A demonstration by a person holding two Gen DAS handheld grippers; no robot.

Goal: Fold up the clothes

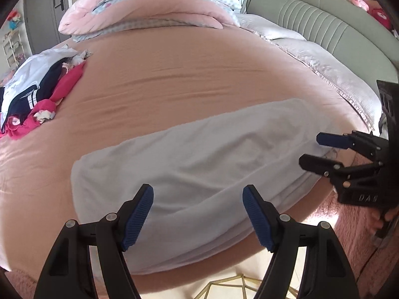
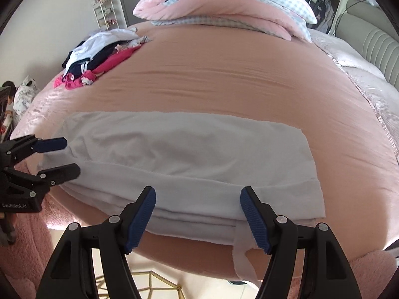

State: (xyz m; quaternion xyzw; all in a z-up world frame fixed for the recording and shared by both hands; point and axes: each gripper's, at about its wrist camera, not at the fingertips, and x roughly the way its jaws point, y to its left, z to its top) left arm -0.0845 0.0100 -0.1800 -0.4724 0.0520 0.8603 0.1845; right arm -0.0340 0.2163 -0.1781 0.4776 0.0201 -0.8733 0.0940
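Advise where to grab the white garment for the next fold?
Probably the two near corners of the white garment, one gripper each, coming from the near bed edge. It lies flat in a long band, layered edges facing the grippers; a loose strip hangs off there.

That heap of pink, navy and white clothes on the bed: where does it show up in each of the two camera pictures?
Left wrist view: the pile of clothes lies at the left edge, halfway up, on the peach bedsheet.
Right wrist view: the pile sits upper left, farther from the edge.
Shared landmark: the folded pink quilt at the top, right of the pile in both.
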